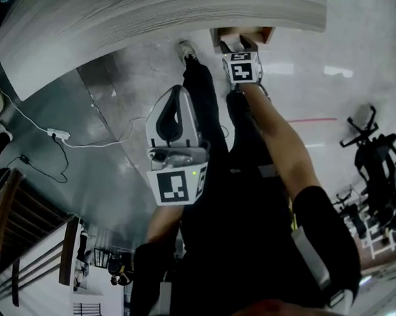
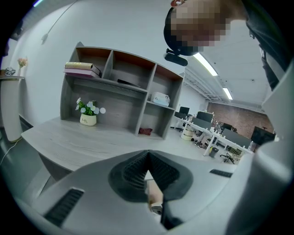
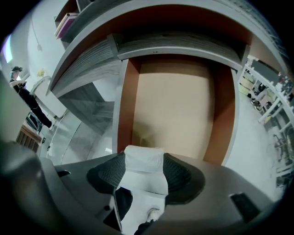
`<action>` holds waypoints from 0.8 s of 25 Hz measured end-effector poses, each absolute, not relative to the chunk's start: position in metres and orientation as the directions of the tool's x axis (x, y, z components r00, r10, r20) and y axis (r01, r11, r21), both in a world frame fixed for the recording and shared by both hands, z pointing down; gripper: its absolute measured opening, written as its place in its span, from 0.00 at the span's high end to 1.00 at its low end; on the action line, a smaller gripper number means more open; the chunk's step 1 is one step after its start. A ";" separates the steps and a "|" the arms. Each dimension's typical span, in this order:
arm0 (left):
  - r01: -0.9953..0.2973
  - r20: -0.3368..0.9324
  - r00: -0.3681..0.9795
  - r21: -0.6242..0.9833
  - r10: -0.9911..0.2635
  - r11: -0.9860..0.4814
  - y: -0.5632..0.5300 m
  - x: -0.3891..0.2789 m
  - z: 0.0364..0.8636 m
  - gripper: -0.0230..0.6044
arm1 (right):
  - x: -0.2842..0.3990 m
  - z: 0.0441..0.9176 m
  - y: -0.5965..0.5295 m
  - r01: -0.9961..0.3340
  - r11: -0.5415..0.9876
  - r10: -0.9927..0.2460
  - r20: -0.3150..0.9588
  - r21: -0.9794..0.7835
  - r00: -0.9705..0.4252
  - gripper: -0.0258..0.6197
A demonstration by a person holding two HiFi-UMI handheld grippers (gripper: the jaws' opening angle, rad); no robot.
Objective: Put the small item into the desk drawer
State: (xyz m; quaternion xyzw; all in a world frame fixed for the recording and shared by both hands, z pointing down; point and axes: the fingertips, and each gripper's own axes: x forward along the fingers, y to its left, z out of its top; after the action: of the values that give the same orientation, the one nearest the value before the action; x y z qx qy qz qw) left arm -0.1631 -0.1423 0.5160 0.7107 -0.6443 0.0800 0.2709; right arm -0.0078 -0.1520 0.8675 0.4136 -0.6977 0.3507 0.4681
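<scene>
overhead, the right tool reaches to the open drawer under the desk; its marker cube hides the jaws. the left tool hangs well apart. left gripper view: jaws together on nothing; print on the flower pot is too small to read. right gripper view: jaws clamp the small white item, just before the drawer's tan floor.

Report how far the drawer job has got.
Done: the drawer stands open. In hand: the right claw is shut on the white item and points into the drawer. Still to do: lower it in and release. The left claw is shut and empty.
</scene>
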 end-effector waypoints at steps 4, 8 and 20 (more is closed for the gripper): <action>-0.959 0.461 0.154 0.283 -0.874 -0.019 -0.142 -0.164 0.517 0.98 | -0.008 0.873 -0.151 -0.906 0.411 -0.227 0.951 -0.103 -0.211 0.57; -0.959 0.462 0.153 0.284 -0.874 -0.017 -0.141 -0.166 0.516 0.98 | -0.010 0.874 -0.152 -0.906 0.409 -0.219 0.953 -0.105 -0.209 0.56; -0.957 0.459 0.153 0.291 -0.875 -0.014 -0.140 -0.165 0.518 0.98 | -0.012 0.884 -0.156 -0.909 0.397 -0.178 0.961 -0.127 -0.212 0.56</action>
State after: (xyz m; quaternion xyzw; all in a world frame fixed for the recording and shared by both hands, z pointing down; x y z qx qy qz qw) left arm -0.1651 -0.1395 0.5181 0.7082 -0.6466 0.0747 0.2734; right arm -0.0121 -0.1557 0.8842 0.3993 -0.6809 0.3771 0.4845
